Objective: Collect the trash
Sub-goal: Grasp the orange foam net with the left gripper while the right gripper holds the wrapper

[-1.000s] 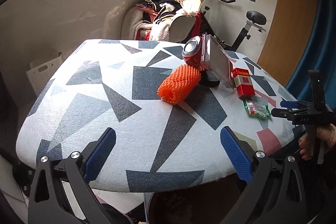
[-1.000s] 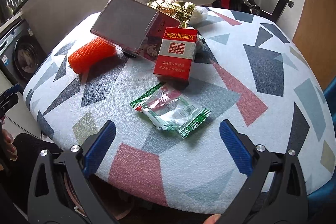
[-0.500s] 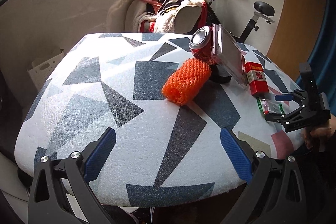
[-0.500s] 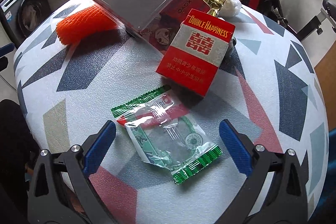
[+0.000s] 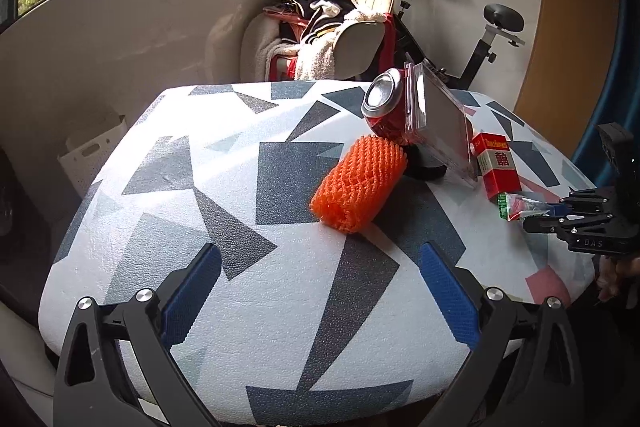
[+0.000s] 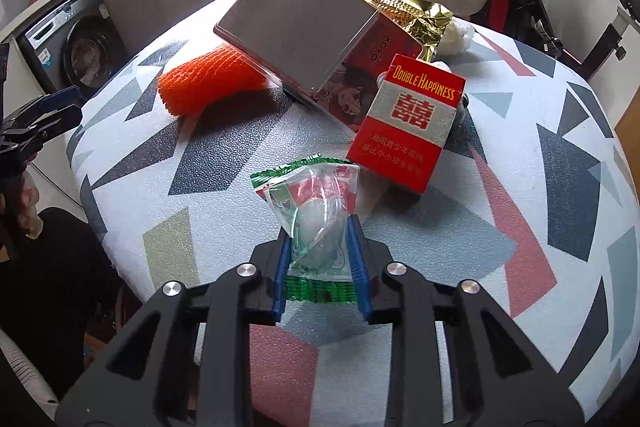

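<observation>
Jaws of the right gripper (image 6: 320, 267) have just been closing and now pinch the green-edged clear wrapper (image 6: 316, 211), which crumples upward off the worktop (image 6: 520, 227). Left gripper (image 5: 320, 291) jaws stand wide w/ nothing between, hovering short of the orange foam net (image 5: 360, 183). We judge the task barely begun: wrapper gripped, not yet binned. Still left: net, red can (image 5: 382, 107), cigarette pack (image 6: 408, 123), clear case (image 6: 296, 27), gold foil (image 6: 416, 15).
</observation>
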Demonstrator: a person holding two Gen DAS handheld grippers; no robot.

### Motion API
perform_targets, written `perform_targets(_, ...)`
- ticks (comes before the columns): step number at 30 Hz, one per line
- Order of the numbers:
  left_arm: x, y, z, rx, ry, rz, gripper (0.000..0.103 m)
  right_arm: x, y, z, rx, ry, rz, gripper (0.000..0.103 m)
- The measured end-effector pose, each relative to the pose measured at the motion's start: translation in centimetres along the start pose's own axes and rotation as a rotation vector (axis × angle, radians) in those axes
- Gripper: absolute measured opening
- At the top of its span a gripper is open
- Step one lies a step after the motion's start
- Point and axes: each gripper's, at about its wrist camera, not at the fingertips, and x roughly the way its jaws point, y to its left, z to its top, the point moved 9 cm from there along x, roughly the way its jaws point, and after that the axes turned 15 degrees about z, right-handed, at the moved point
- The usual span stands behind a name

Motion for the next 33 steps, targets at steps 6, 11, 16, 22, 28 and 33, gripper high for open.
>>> perform_targets(6,2.8,-2.2,1.2,0.083,0.088,-0.102,0.086,-0.5,0.4,0.1,0.081,-0.058,-0.002,0.027)
perform_targets(11,5.8,-5.0,2.2,0.275,0.080,-0.118,0.086,-0.6,0.5,-0.2,0.098,-0.074,-0.024,0.026)
perform_targets(16,10.0,-6.7,3.9,0.304,0.108,-0.089,0.086,-1.0,-0.6,-0.8,0.175,-0.098,-0.043,0.026)
perform_targets(22,13.4,-8.6,3.8,0.402,0.161,-0.011,0.072,-1.6,-1.1,-1.4,0.219,-0.123,-0.040,0.026)
perform_targets(28,11.4,-7.9,2.9,0.405,0.157,-0.057,0.029,-1.9,-0.2,-1.6,0.204,-0.133,-0.034,0.026)
perform_targets(33,6.6,-7.0,1.5,0.374,0.125,-0.124,0.029,-2.2,1.2,-1.6,0.182,-0.139,-0.018,0.026)
